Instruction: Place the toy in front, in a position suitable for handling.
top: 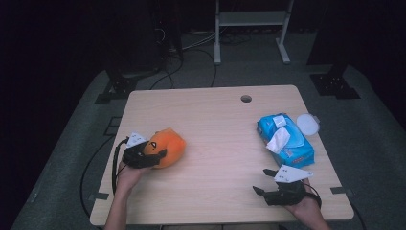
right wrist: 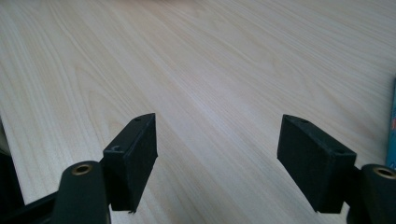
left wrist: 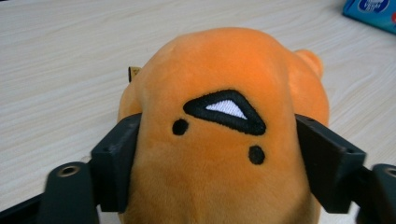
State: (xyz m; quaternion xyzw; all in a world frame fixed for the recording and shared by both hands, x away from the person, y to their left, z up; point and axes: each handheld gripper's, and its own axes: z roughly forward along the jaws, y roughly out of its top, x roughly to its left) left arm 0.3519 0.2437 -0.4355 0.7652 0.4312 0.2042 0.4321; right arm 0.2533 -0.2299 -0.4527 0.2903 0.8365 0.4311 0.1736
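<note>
Gripping item: orange plush toy (top: 166, 146), lying at the left of the surface (top: 215, 158), pinched at both sides by the left gripper (top: 154, 157) fingers (left wrist: 114, 161), part-closed into the soft pile. Right gripper (top: 268, 184): fingers (right wrist: 133, 156) wide apart, holding nothing, near the blue wipes pack (top: 286, 139). Risk: the yielding stuffing may compress and slip free if lifted, as the hold sits on a rounded bulge.
</note>
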